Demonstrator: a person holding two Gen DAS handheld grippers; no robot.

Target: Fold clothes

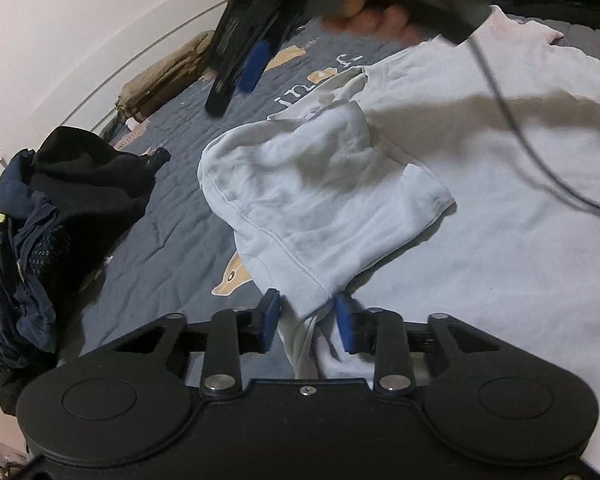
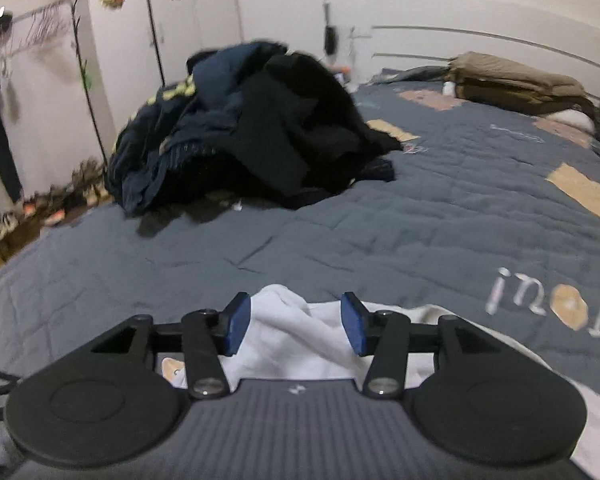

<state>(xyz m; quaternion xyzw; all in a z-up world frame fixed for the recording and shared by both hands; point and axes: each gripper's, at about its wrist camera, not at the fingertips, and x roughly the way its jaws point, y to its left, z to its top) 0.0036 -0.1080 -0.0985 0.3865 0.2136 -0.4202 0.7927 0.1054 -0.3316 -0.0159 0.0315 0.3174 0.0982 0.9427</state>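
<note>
A white sweatshirt [image 1: 480, 200] lies spread on the grey quilted bed [image 1: 172, 208]. One sleeve [image 1: 320, 200] is folded back over its body. My left gripper [image 1: 307, 312] holds the cuff end of that sleeve between its blue pads [image 1: 271, 312]; bunched cloth fills the gap. My right gripper [image 1: 234, 88], held by a blurred hand [image 1: 364, 4], hovers above the shirt's far edge with its jaws apart. In the right wrist view, the right gripper [image 2: 294, 320] is open, with a white fold [image 2: 284, 336] lying under it.
A heap of dark navy and black clothes [image 2: 252, 132] lies on the bed's left side, also in the left wrist view [image 1: 40, 216]. Folded tan bedding [image 2: 516, 80] sits by the headboard. A cable [image 1: 512, 112] trails over the shirt. A clothes rack [image 2: 40, 32] stands beside the bed.
</note>
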